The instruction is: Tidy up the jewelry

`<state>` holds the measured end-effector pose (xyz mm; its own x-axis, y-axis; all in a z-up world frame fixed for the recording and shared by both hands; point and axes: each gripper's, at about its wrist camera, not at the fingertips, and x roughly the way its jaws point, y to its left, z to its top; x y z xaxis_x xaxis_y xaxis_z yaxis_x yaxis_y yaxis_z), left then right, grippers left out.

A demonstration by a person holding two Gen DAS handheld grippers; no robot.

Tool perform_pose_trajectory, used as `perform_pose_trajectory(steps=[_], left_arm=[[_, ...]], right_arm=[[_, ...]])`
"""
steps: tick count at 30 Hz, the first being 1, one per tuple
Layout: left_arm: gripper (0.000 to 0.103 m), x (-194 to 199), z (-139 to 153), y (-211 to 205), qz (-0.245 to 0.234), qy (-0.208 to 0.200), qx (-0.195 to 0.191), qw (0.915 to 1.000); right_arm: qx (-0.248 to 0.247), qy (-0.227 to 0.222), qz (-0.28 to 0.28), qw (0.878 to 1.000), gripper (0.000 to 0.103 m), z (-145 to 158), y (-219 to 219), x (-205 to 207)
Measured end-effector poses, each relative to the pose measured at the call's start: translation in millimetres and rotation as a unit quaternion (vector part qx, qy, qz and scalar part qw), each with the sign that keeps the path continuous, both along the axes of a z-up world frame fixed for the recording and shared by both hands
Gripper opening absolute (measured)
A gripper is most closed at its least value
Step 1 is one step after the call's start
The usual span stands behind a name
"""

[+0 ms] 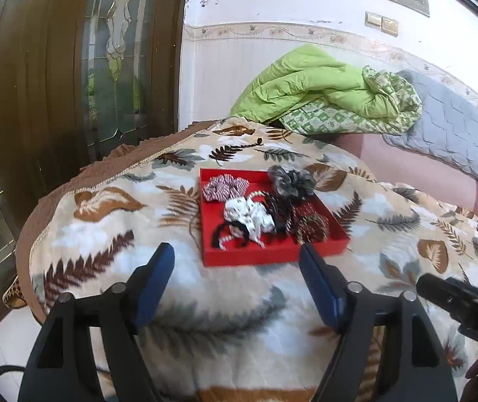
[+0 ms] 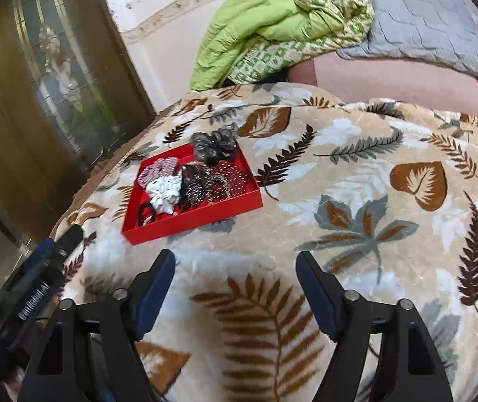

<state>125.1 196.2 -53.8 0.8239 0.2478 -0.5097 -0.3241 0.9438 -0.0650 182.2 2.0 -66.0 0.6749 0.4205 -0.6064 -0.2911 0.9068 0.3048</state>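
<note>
Nearest the lens, the left gripper [image 1: 235, 261] is hanging over the leaf-print blanket [image 1: 111, 234] with its blue-padded jaws standing wide apart and nothing between them; the right gripper [image 2: 235, 268] is doing the same over its own stretch of blanket, jaws spread and empty. Just beyond the left gripper's tips the red tray [image 1: 265, 256] is sitting on the bed, its near wall facing the tongs, and in it the jewelry and hair pieces are lying in a loose heap: a pink-and-white scrunchie [image 1: 224, 186] at the back left, a white scrunchie [image 1: 249, 216] in the middle, a black band [image 1: 225, 232] toward the near wall, a dark beaded piece [image 1: 311, 226] at the right, and a grey scrunchie [image 1: 291, 181] lying over the far rim. These are looking light, soft and springy, so a pinch across a bunched fold should be holding well, while the beaded strands are probably snagging on their neighbours and calling for a slow lift. The tray itself seems light, stiff card, best taken by a wall, and likely to slide or tip on the yielding bedding. The blanket's left edge is falling away beside the tray near the wooden door [image 1: 38, 100]; to the right there is plenty of open blanket, with the green quilt [image 2: 259, 23] well behind.
</note>
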Motion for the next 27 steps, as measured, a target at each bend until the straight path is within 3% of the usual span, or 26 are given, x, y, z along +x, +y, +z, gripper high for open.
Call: perform_pose_trajectory(steps=[4,11,27], left_arm=[[0.077,-7.9,-5.2,-7.6,0.005,0.012,-0.001,0.9999],[0.078,-16.2,-8.8,-15.5,-0.008,0.029,0.005,0.9995],[0.079,-44.1,20.1,-33.5,-0.014,0.034,0.032,0.9988]], right_arm=[[-0.019,-0.018,0.004,1.000,0.084,7.7,-3.2,-16.8],[0.005,-0.016,-0.007,1.000,0.085,15.0,-10.8,-32.1],[0.017,-0.006,-0.018,1.000,0.088,11.8,-12.8,-56.0]])
